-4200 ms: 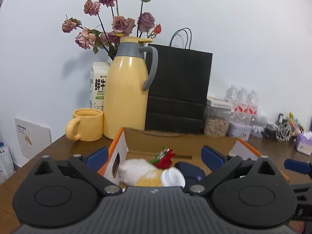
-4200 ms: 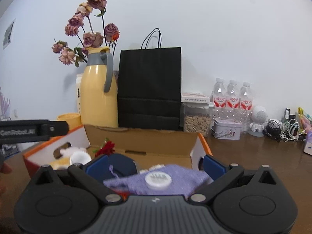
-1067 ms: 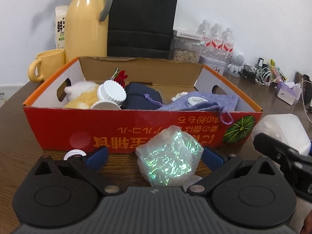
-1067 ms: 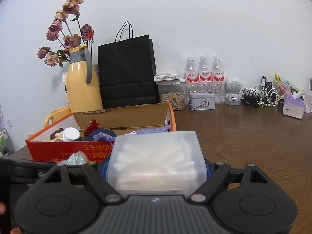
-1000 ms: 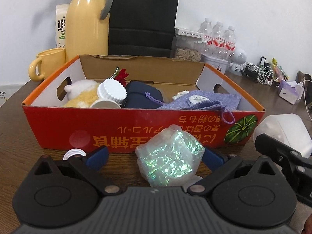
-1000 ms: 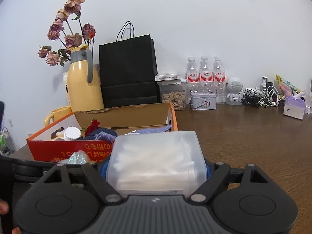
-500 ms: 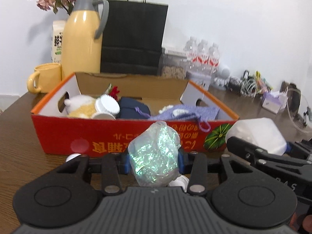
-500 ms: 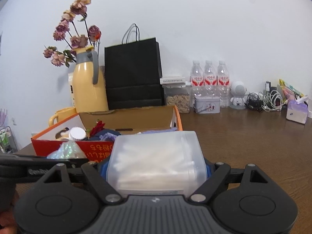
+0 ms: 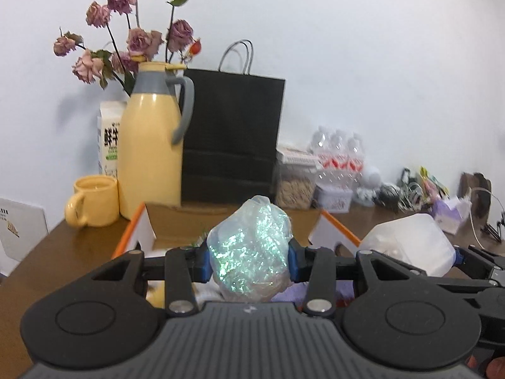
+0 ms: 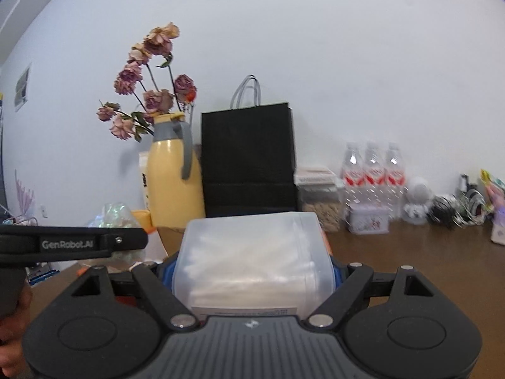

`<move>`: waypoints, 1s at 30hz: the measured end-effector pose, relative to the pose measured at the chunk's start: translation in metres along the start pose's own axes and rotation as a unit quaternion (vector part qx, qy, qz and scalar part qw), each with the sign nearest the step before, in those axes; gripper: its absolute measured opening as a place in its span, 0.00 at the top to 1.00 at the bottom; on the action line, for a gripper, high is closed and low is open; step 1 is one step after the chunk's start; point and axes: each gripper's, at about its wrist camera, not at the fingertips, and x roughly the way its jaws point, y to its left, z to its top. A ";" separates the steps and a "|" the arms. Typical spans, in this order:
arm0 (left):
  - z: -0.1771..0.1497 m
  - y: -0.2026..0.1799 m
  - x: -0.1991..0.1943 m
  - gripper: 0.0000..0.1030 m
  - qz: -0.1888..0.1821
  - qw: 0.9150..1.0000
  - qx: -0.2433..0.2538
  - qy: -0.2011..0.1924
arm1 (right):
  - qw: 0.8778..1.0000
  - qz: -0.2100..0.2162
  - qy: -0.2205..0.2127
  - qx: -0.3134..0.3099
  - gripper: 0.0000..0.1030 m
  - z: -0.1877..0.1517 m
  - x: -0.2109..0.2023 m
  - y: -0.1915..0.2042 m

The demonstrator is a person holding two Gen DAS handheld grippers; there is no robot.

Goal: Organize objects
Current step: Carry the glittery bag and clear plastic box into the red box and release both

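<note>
Crinkly iridescent film fills the left gripper [image 9: 249, 260]: its blue pads are clamped on a soft bag [image 9: 250, 249], which is lifted above the near part of the box [image 9: 333, 232]. The jaws have just been closing, and the bag sits squeezed between them. The right gripper [image 10: 252, 276] is clamped on a frosted tub [image 10: 252, 257], its jaws spread wide around it, also held up off the table [image 10: 410, 262].

Risks, as I judge them: the bag is slick and yielding, so it could slide out of the pads if jolted. The tub is gripped only at its sides near full spread and could tip or slip. The two tools ride just beside each other and could knock together over the box.

Room: the box's upright end flaps are the edges to clear. Behind it stand a jug [image 9: 151, 148], a mug [image 9: 93, 200] and a black paper bag [image 9: 232, 135], so overshooting forward is unwise. The bare table on the right is open.
</note>
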 end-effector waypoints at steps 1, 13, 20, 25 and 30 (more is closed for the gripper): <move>0.004 0.002 0.004 0.58 0.002 1.000 -0.002 -0.002 | 1.000 0.003 0.000 -0.001 0.20 0.005 0.007 0.002; 0.033 0.038 0.077 0.58 0.040 0.998 -0.056 0.011 | 0.998 -0.006 0.050 0.026 0.20 0.029 0.120 0.006; 0.022 0.049 0.113 0.55 0.042 0.996 -0.054 0.055 | 0.995 -0.021 0.090 0.024 0.20 0.018 0.156 0.001; 0.017 0.046 0.117 0.00 0.054 0.996 -0.042 0.052 | 0.994 -0.041 0.096 0.021 0.08 0.013 0.159 -0.003; 0.019 0.046 0.113 0.00 0.067 0.996 -0.044 0.042 | 0.994 -0.052 0.094 0.025 0.00 0.011 0.155 -0.009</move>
